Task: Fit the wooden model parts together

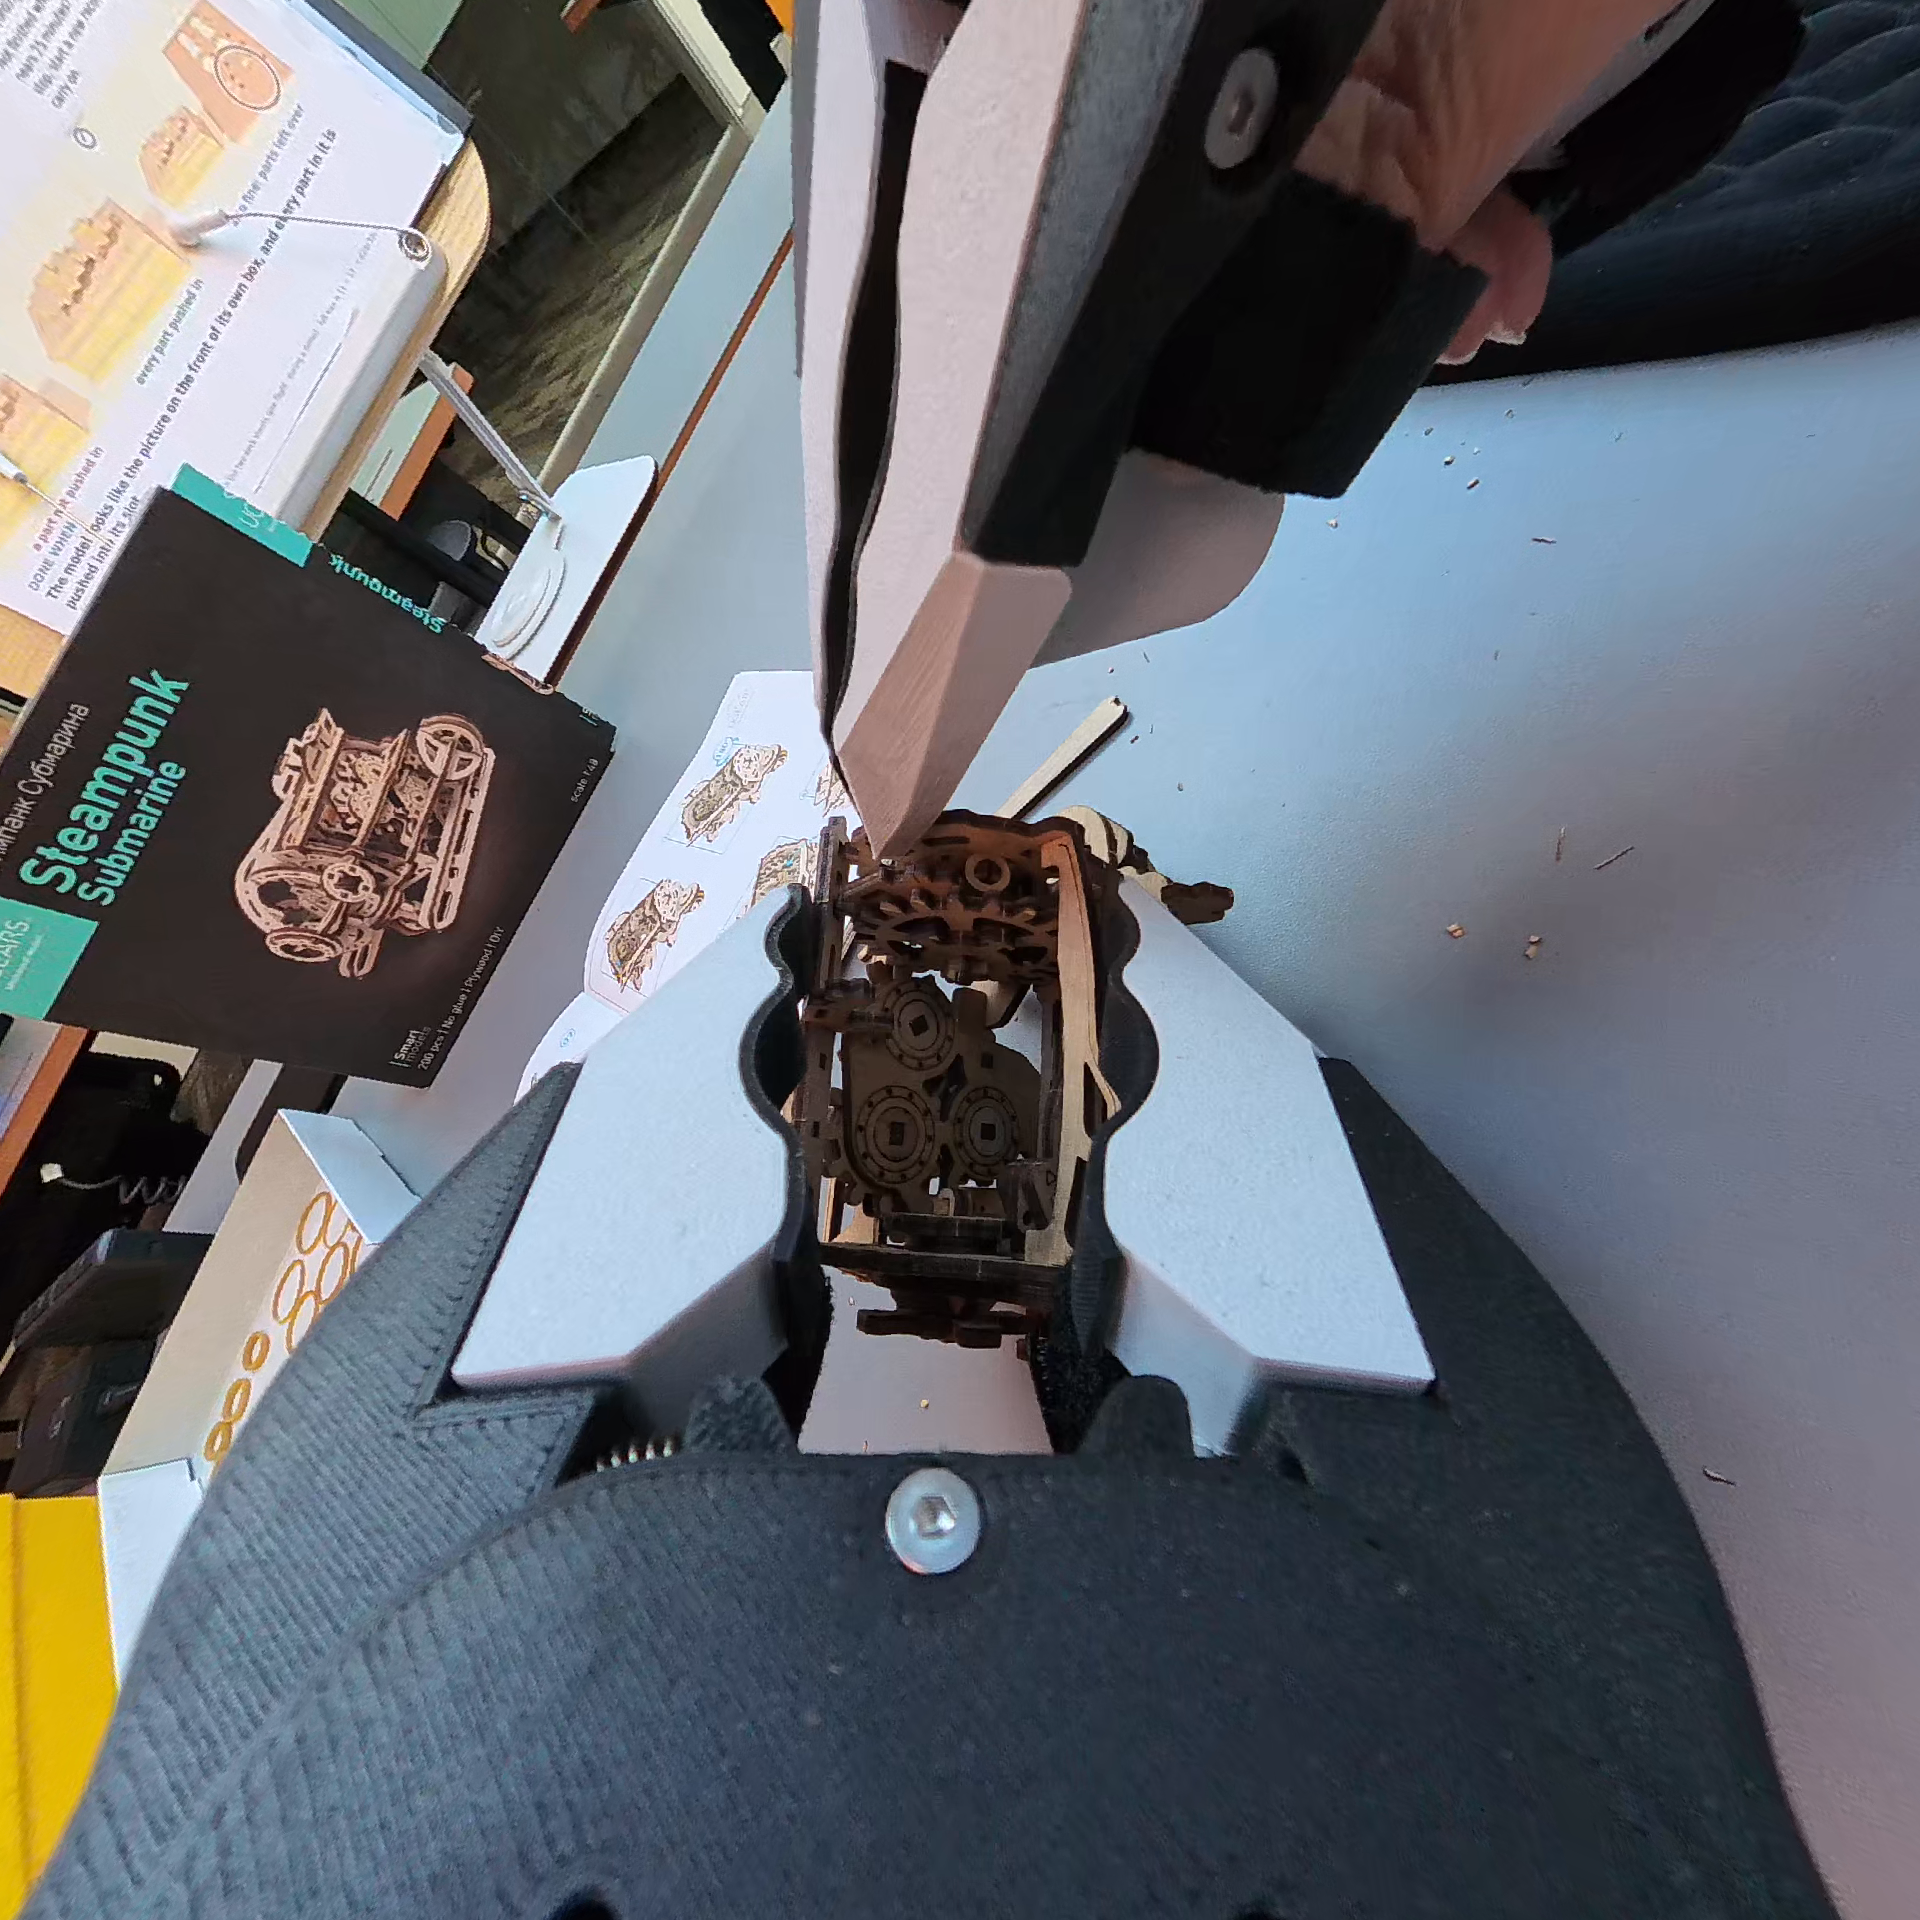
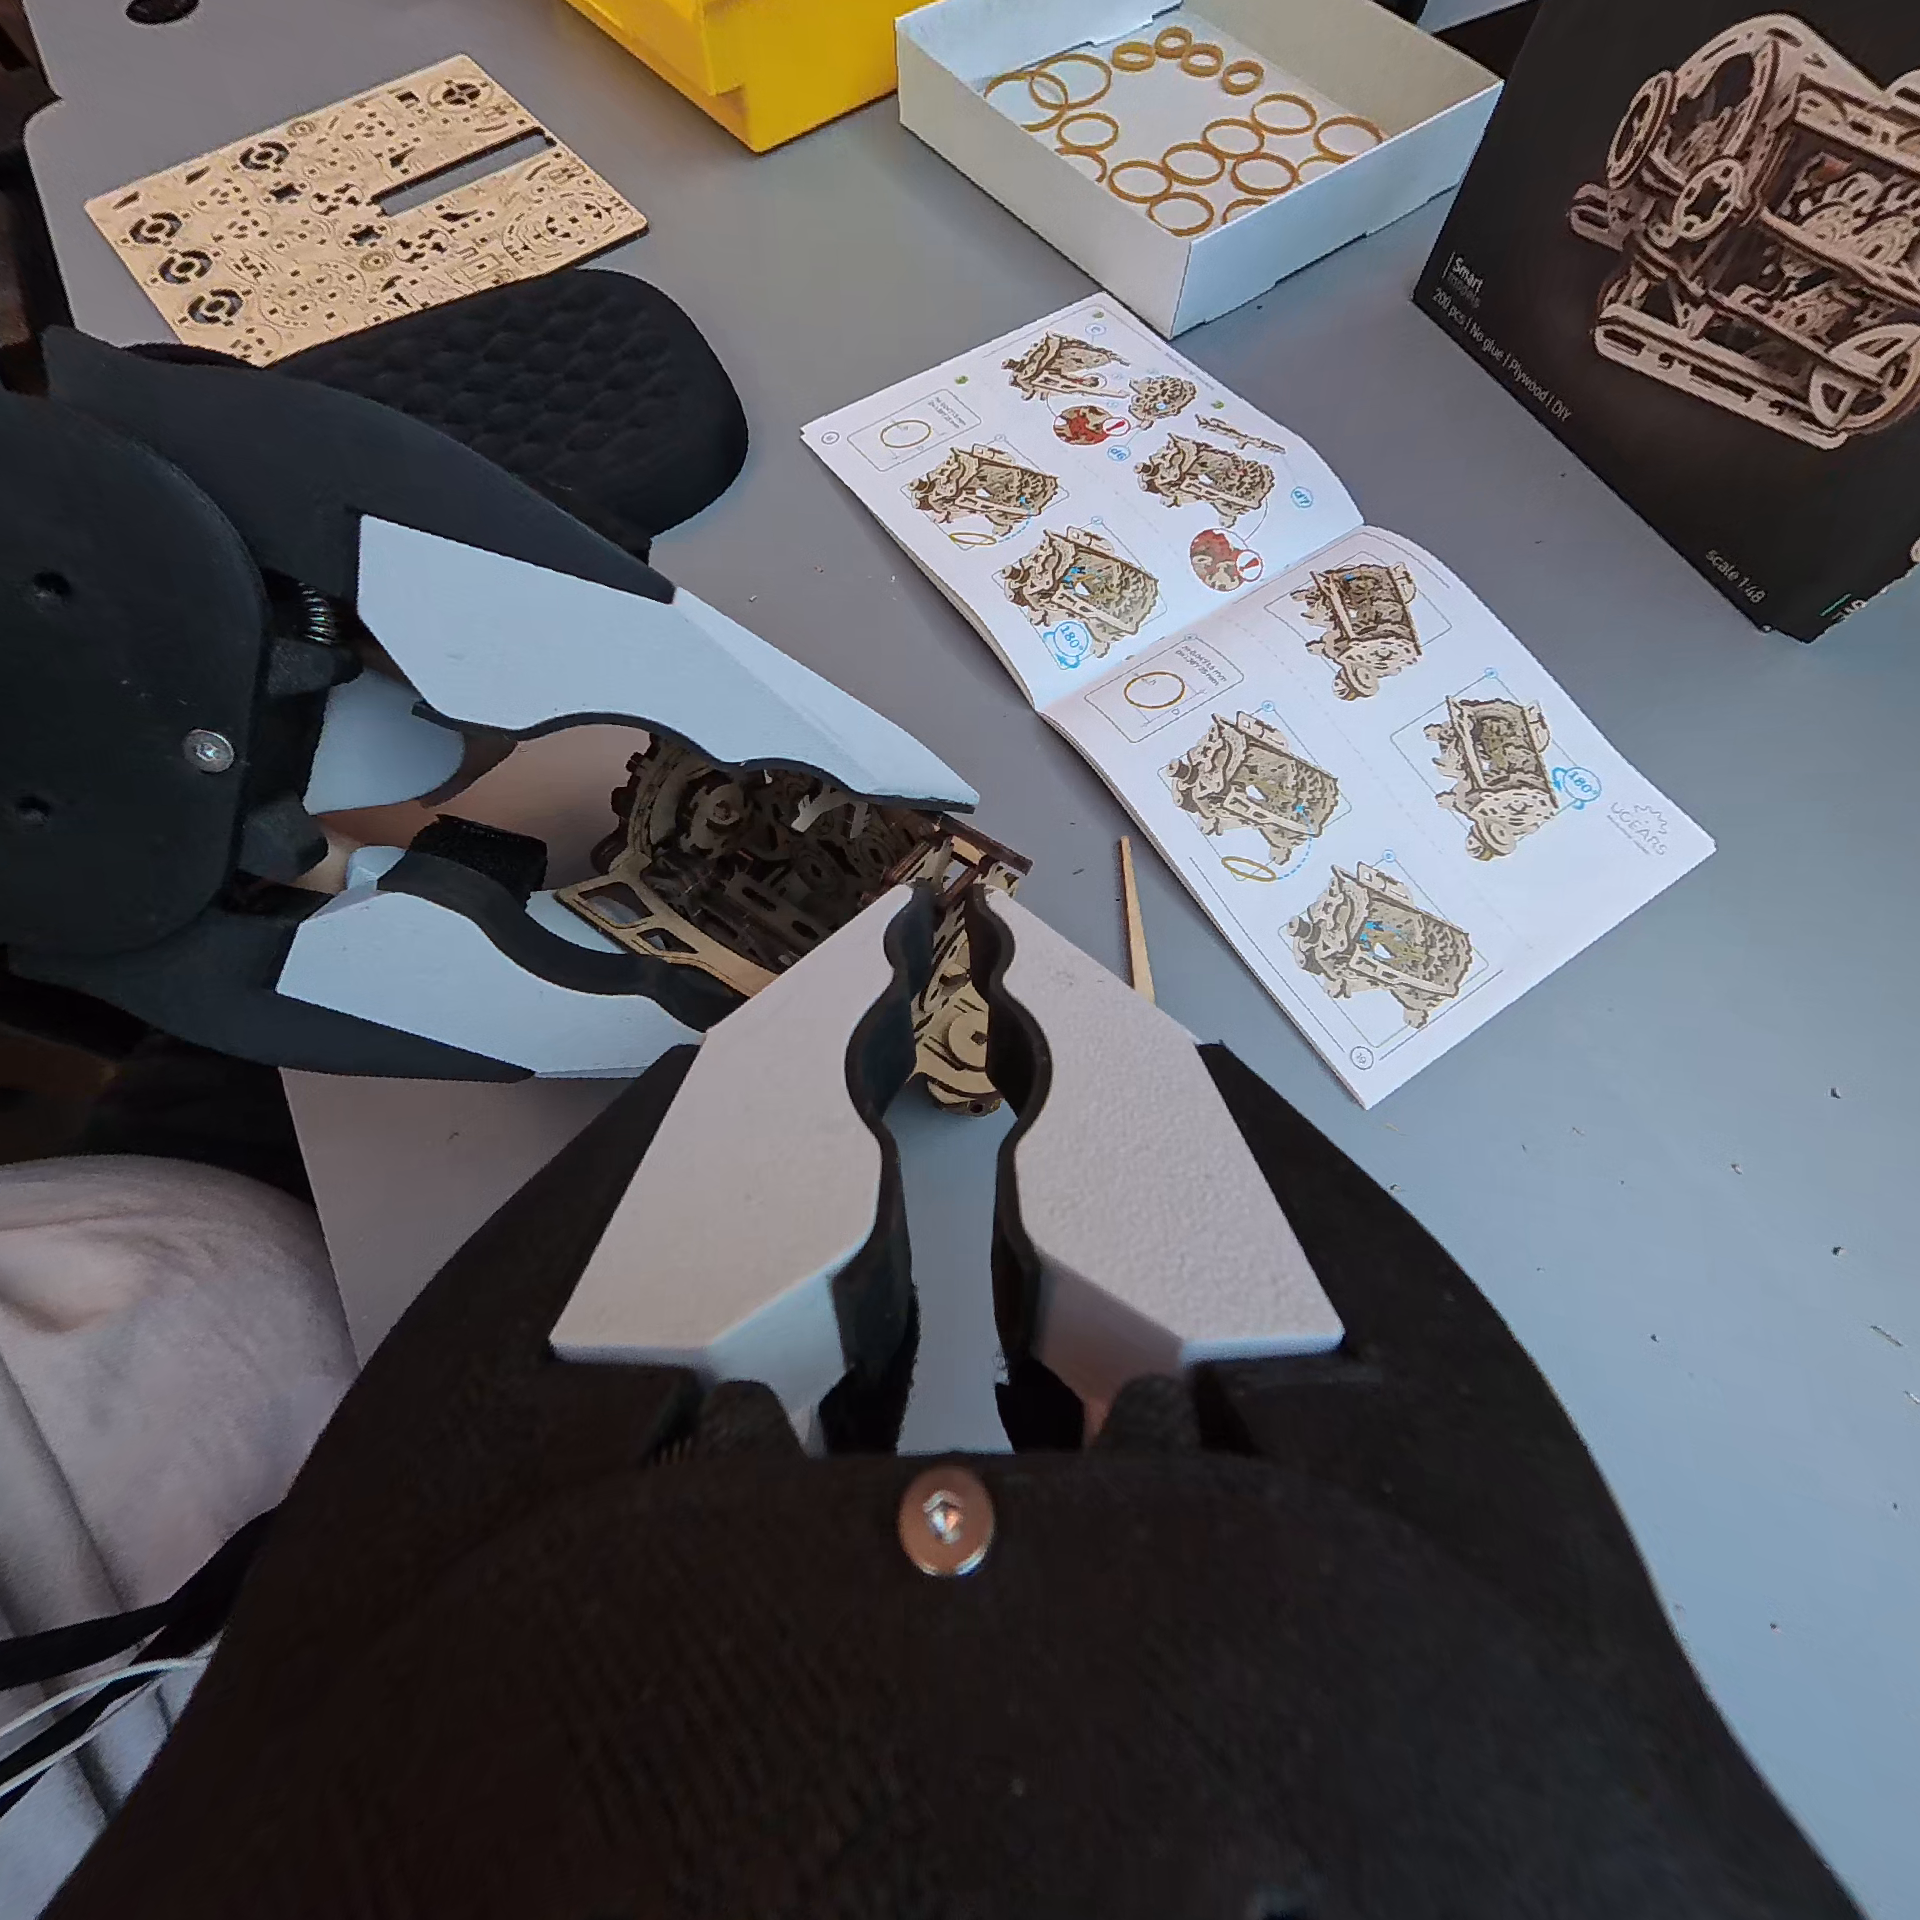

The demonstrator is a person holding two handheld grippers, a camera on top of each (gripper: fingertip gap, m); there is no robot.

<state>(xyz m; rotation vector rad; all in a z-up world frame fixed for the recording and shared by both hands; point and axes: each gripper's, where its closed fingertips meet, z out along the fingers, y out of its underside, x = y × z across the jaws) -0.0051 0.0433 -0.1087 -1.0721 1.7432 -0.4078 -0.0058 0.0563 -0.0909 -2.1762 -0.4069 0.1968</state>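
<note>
Black-shelled, with pale grey fingers, the left gripper [image 1: 951,1039] sits closest to the lens in its own view, and those fingers clamp the sides of the brown laser-cut wooden model body [image 1: 951,1049], gears and frame already meshed inside it, held just over the grey bench [image 1: 1558,1039]. From above, the right gripper [image 1: 868,831] comes down with its fingers pressed almost together, tips touching the model's top edge; whether a tiny part is pinched there I cannot tell. The right wrist view shows the same meeting, the model [image 2: 790,862] caught in the left gripper [image 2: 831,914] beside the open white instruction booklet [image 2: 1247,675]. Much looks done, since the body stands as a dense block. Some looks left: a pale punched-out plywood sheet [image 2: 353,197] still holds pieces, a white cardboard tray [image 2: 1247,260] of tan rubber rings [image 2: 1184,145] waits, and a thin wooden stick [image 2: 1135,914] lies loose by the black model box [image 2: 1714,312].
</note>
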